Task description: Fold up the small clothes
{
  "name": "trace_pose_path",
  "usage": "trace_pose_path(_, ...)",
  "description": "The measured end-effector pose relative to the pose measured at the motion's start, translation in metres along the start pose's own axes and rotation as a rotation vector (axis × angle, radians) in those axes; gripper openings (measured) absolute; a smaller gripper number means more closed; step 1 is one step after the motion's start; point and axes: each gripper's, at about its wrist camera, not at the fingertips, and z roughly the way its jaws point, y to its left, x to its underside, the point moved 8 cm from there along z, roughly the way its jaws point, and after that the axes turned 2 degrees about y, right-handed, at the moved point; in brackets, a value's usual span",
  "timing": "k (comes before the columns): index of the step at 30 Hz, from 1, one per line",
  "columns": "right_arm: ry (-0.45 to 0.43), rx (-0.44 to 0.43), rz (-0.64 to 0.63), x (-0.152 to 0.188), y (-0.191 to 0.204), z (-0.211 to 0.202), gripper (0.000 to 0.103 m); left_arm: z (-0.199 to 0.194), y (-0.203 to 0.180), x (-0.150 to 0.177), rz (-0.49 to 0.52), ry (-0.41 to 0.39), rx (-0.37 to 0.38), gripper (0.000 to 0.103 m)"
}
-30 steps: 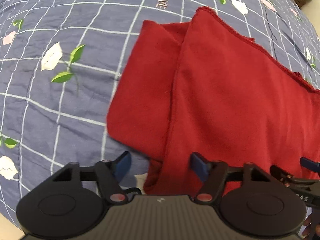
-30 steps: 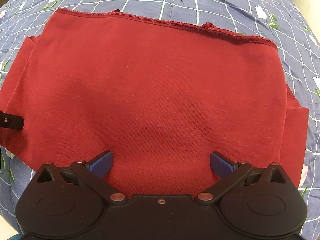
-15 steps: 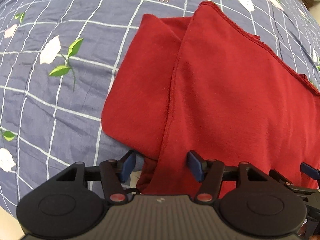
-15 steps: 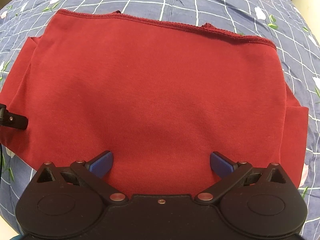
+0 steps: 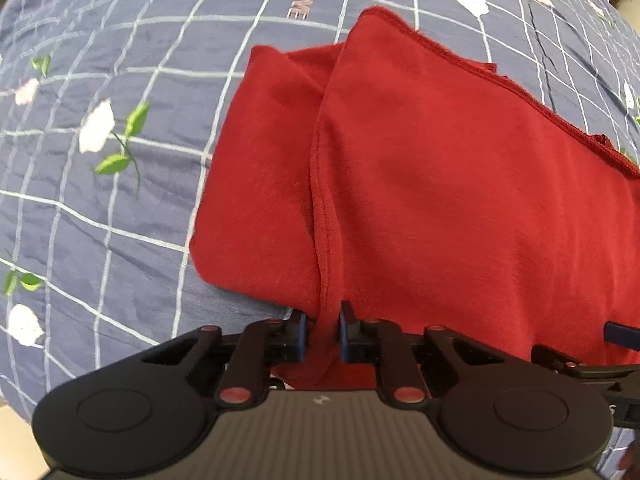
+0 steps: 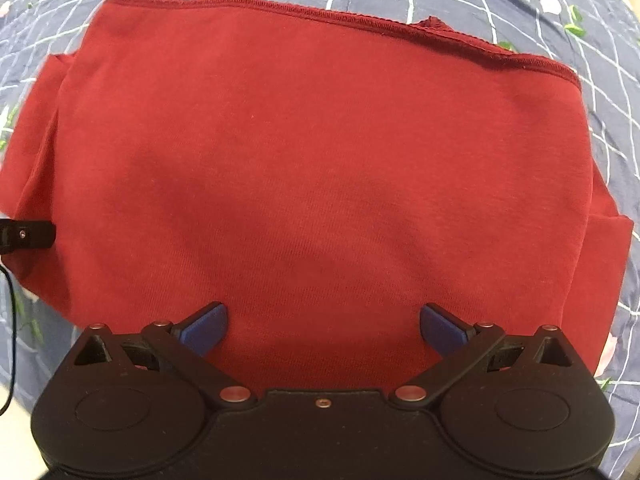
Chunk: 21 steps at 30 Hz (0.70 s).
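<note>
A red garment (image 5: 440, 184) lies partly folded on a blue checked bedsheet (image 5: 100, 200). Its near left edge runs as a stitched seam down into my left gripper (image 5: 323, 332), which is shut on that fold of red cloth. In the right wrist view the same red garment (image 6: 304, 168) fills the middle, hem at the far side. My right gripper (image 6: 323, 324) hovers over its near edge, fingers wide apart with only flat cloth between them. A black part of the left gripper (image 6: 26, 236) shows at the left edge of that view.
The blue bedsheet (image 6: 560, 8) with white grid lines and flower prints surrounds the garment on all sides. A thin black cable (image 6: 10, 320) hangs at the left edge of the right wrist view. A pale floor strip (image 5: 16, 440) shows past the bed's near edge.
My left gripper went from open to shut, pinching the garment's near left edge. The right gripper stayed open and moved slightly closer over the cloth.
</note>
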Motion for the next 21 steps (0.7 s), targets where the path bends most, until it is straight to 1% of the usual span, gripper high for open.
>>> trace_pose_path(1, -0.006, -0.017, 0.010, 0.001, -0.005, -0.005, 0.102, -0.005, -0.003, 0.001, 0.000, -0.010, -0.014, 0.015)
trace_pose_path(3, -0.045, -0.044, 0.024, 0.003, -0.017, -0.018, 0.102, -0.018, -0.014, 0.001, 0.006, -0.032, -0.038, 0.014)
trace_pose_path(4, -0.064, -0.060, 0.029, 0.007, -0.027, -0.026, 0.102, -0.024, -0.018, 0.001, 0.015, -0.044, -0.049, 0.014)
trace_pose_path(6, -0.074, -0.081, 0.037, 0.019, -0.047, -0.037, 0.102, -0.037, -0.027, 0.001, 0.037, -0.074, -0.077, 0.013)
trace_pose_path(8, -0.074, -0.079, 0.046, 0.035, -0.071, -0.044, 0.102, -0.054, -0.038, 0.000, 0.062, -0.112, -0.101, 0.013)
trace_pose_path(10, -0.066, -0.056, 0.058, 0.055, -0.095, -0.049, 0.102, -0.073, -0.055, -0.003, 0.098, -0.158, -0.124, 0.013)
trace_pose_path(13, -0.051, -0.023, 0.094, 0.088, -0.143, -0.054, 0.102, -0.105, -0.096, 0.001, 0.200, -0.245, -0.164, 0.013)
trace_pose_path(16, -0.033, -0.005, 0.152, 0.124, -0.187, -0.057, 0.102, -0.127, -0.151, 0.009, 0.343, -0.322, -0.183, 0.013)
trace_pose_path(17, -0.026, -0.001, 0.170, 0.135, -0.201, -0.058, 0.102, -0.134, -0.177, 0.016, 0.410, -0.351, -0.185, 0.013)
trace_pose_path(19, -0.009, 0.010, 0.203, 0.159, -0.225, -0.058, 0.102, -0.138, -0.217, 0.028, 0.504, -0.377, -0.182, 0.013)
trace_pose_path(21, 0.010, 0.026, 0.235, 0.180, -0.249, -0.056, 0.102, -0.132, -0.262, 0.046, 0.595, -0.384, -0.179, 0.013)
